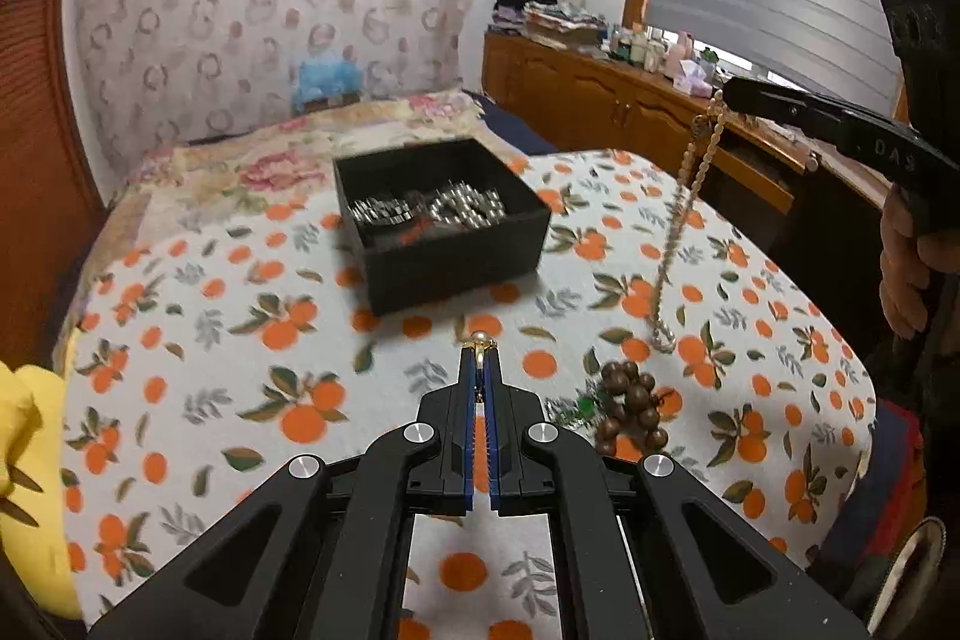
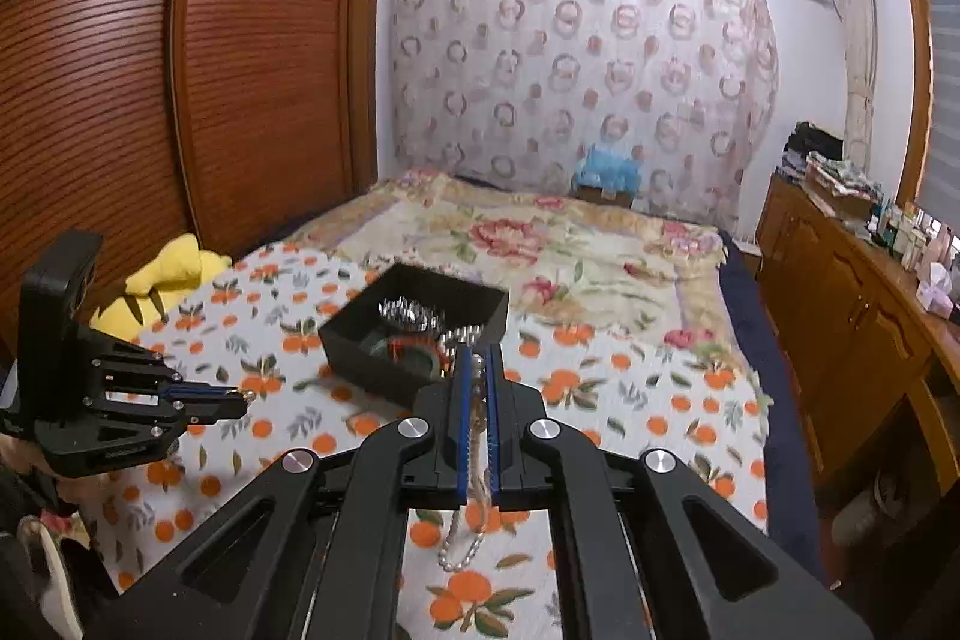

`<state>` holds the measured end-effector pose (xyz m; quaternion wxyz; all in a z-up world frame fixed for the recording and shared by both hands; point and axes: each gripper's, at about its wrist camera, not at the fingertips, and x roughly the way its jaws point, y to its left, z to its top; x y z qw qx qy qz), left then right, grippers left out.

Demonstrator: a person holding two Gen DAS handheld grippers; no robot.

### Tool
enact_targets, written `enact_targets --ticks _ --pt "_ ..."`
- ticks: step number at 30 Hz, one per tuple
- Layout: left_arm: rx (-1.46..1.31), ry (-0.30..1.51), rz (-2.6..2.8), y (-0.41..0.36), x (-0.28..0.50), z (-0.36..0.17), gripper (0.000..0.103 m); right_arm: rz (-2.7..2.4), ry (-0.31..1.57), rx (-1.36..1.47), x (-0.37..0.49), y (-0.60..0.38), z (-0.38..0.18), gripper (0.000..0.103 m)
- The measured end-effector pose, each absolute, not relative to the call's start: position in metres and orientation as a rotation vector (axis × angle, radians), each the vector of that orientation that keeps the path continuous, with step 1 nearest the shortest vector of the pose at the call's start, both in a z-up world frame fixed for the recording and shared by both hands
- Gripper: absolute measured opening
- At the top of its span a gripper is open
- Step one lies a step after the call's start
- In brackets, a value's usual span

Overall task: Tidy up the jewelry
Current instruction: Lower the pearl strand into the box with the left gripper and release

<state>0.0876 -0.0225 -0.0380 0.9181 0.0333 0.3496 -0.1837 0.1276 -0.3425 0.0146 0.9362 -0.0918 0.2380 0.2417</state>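
Note:
My left gripper (image 1: pixel 480 343) is shut on a small gold piece with a pearl (image 1: pixel 479 338), held above the orange-print cloth (image 1: pixel 240 370). My right gripper (image 2: pixel 474 358) is shut on a pearl necklace (image 2: pixel 462 550), which hangs down in a long loop (image 1: pixel 678 220) clear of the cloth. A black open box (image 1: pixel 444 214) with silver chains and other jewelry sits on the cloth beyond both grippers (image 2: pixel 414 334). A brown wooden bead bracelet (image 1: pixel 630 400) lies on the cloth right of my left gripper. In the right wrist view my left gripper (image 2: pixel 243 397) shows at the left.
A yellow plush toy (image 2: pixel 162 280) lies at the cloth's left edge. A floral quilt (image 2: pixel 540 232) covers the bed behind the box. A wooden dresser (image 2: pixel 852 292) with bottles and folded cloth runs along the right. A hand (image 1: pixel 906 268) grips the right tool.

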Motion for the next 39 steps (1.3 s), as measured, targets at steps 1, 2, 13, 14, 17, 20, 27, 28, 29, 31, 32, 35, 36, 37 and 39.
enact_targets --ticks 1,2,13,14,17,20,27,28,29,31,32,35,36,37,39 --pt "0.072 0.710 -0.374 -0.021 0.088 -0.034 0.002 0.496 0.476 -0.185 0.130 -0.342 0.020 0.005" --pt "0.074 0.702 -0.370 -0.020 0.089 -0.030 0.002 0.497 0.470 -0.184 0.131 -0.341 0.023 0.005" --pt "0.060 0.647 -0.344 -0.007 0.114 -0.003 0.002 0.511 0.364 -0.195 0.154 -0.324 0.078 0.005" --pt "0.061 0.647 -0.342 -0.007 0.119 -0.002 0.002 0.514 0.357 -0.196 0.157 -0.322 0.081 0.005" --pt "0.056 0.649 -0.335 -0.006 0.130 -0.002 0.002 0.524 0.340 -0.203 0.166 -0.314 0.092 0.005" --pt "0.051 0.655 -0.332 -0.006 0.138 -0.003 0.002 0.538 0.328 -0.216 0.175 -0.305 0.101 0.005" --pt "0.057 0.672 -0.323 -0.006 0.157 -0.009 0.002 0.569 0.318 -0.224 0.194 -0.292 0.107 0.005" --pt "0.056 0.675 -0.323 -0.006 0.160 -0.010 0.002 0.574 0.323 -0.222 0.197 -0.291 0.105 0.005" --pt "0.056 0.677 -0.323 -0.006 0.163 -0.010 0.002 0.578 0.329 -0.220 0.200 -0.290 0.102 0.005" --pt "0.054 0.682 -0.322 -0.006 0.168 -0.011 0.002 0.586 0.346 -0.217 0.206 -0.288 0.096 0.005" --pt "0.055 0.686 -0.323 -0.007 0.172 -0.013 0.002 0.591 0.358 -0.216 0.209 -0.286 0.091 0.005" --pt "0.063 0.694 -0.326 -0.009 0.180 -0.016 0.002 0.603 0.396 -0.220 0.216 -0.282 0.073 0.005" --pt "0.065 0.697 -0.328 -0.011 0.183 -0.017 0.002 0.607 0.408 -0.220 0.219 -0.281 0.068 0.005" --pt "0.066 0.699 -0.329 -0.012 0.185 -0.018 0.002 0.611 0.425 -0.221 0.222 -0.280 0.060 0.005" --pt "0.066 0.704 -0.332 -0.013 0.189 -0.020 0.002 0.618 0.454 -0.215 0.226 -0.279 0.046 0.005"
